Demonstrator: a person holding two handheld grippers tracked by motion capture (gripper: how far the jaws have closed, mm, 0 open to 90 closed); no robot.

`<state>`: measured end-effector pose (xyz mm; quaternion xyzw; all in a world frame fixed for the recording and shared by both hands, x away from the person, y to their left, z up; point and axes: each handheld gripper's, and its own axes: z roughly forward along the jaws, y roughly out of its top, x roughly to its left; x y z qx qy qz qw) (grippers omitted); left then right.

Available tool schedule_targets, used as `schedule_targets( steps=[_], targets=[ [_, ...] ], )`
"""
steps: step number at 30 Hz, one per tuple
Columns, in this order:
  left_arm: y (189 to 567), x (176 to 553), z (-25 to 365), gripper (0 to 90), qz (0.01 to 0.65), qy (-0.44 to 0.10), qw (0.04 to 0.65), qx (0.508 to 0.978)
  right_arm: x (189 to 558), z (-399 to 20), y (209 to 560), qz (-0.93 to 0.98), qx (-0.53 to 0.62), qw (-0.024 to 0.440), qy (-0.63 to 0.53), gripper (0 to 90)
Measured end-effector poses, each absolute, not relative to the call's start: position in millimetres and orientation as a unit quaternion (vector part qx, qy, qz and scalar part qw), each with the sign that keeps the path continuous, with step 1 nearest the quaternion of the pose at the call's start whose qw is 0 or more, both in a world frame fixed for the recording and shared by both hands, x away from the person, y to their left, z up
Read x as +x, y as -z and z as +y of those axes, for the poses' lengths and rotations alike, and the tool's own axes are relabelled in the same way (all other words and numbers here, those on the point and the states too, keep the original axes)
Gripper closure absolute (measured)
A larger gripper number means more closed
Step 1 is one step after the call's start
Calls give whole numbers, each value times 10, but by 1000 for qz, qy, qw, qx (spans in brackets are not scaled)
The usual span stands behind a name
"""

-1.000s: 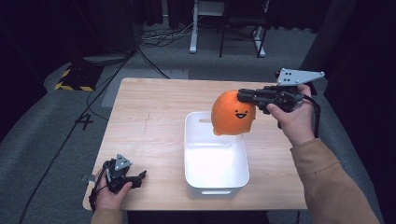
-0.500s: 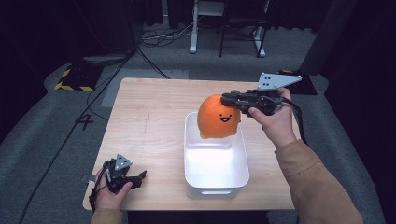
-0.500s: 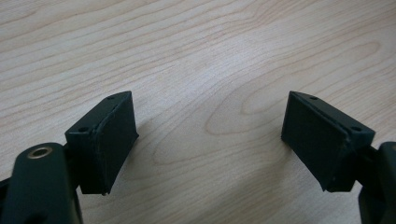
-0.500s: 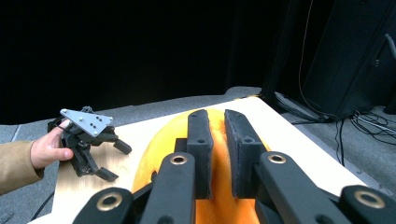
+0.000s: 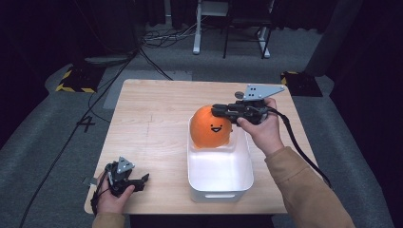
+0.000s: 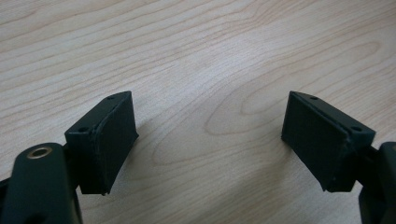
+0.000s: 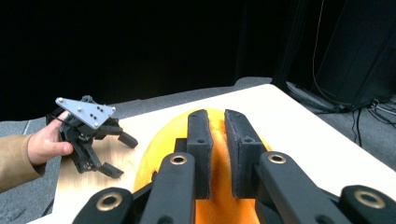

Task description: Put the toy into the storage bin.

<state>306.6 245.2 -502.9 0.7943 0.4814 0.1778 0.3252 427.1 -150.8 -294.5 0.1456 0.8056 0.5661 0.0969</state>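
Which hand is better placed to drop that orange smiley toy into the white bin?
The right. Its gripper already pinches the orange toy over the white bin, while the left gripper rests open at the table's near corner.

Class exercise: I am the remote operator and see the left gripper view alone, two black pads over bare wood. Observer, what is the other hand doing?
Observer: The right gripper is shut on an orange plush toy, pinching a fold of its top.
Operator: Where is the toy?
Observer: Over the far end of a white bin.
Operator: And my gripper?
Observer: The left gripper sits open at the table's near left corner.
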Motion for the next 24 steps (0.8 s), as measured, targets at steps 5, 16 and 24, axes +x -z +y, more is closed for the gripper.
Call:
schedule_targets(
  steps=[5,16,24],
  targets=[
    [5030,3066,2452,183,481,-178,326,794,4279,-1468,3046,811,148,90,-559,812],
    [5029,3066,2452,183,481,-178,325,794,4293,-1395,3334,825,163,73,-537,810],
    [5029,3066,2452,183,481,-178,325,794,4306,-1323,3468,844,167,69,-505,807]
  ],
)
